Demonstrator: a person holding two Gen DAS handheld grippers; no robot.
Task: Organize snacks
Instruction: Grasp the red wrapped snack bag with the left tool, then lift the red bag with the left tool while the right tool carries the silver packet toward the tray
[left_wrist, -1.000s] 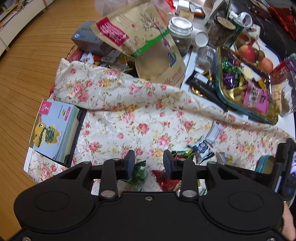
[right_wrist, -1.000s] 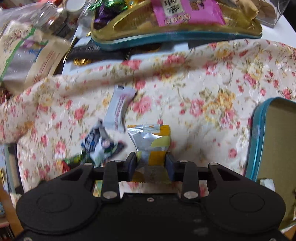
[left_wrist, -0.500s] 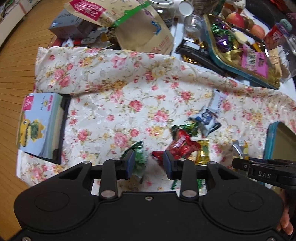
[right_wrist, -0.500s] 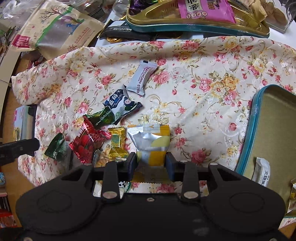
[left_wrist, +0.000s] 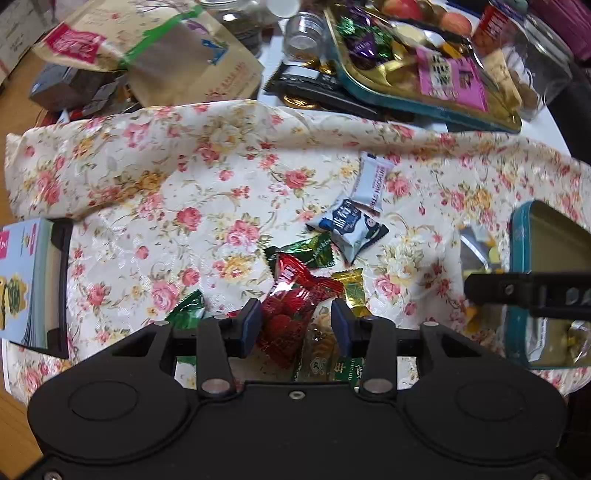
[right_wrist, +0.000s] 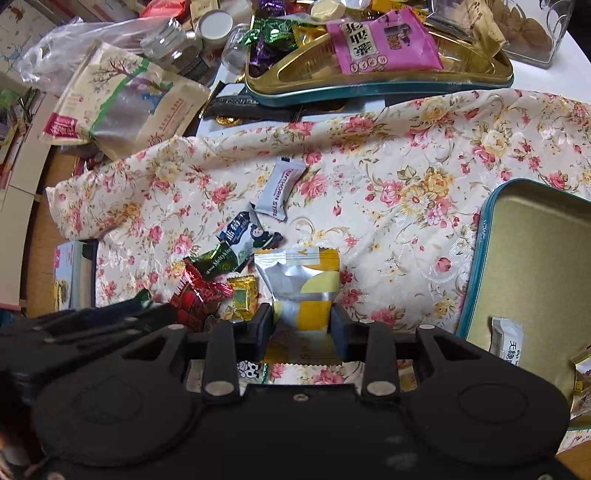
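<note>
My right gripper (right_wrist: 302, 323) is shut on a silver-and-yellow snack packet (right_wrist: 301, 286) and holds it above the floral cloth (right_wrist: 388, 177), left of an open teal tin (right_wrist: 480, 258) that holds a white sachet (right_wrist: 508, 341). My left gripper (left_wrist: 295, 325) is open, with its jaws on either side of a red strawberry candy (left_wrist: 291, 310) in a pile of sweets. A gold candy (left_wrist: 352, 290), a green candy (left_wrist: 310, 251), a blue-white candy (left_wrist: 351, 229) and a white bar (left_wrist: 371, 181) lie beyond. The right gripper shows as a black bar (left_wrist: 524, 291) in the left wrist view.
A gold tray in a teal tin (right_wrist: 369, 86) full of sweets stands at the back. A large paper pouch (right_wrist: 118, 99), jars (right_wrist: 173, 40) and boxes crowd the back left. A booklet (left_wrist: 22, 280) lies at the cloth's left edge.
My left gripper has moved right from the green candy and now straddles the red candy. My right gripper has lifted and pulled back with the silver-yellow packet, toward the teal tin.
</note>
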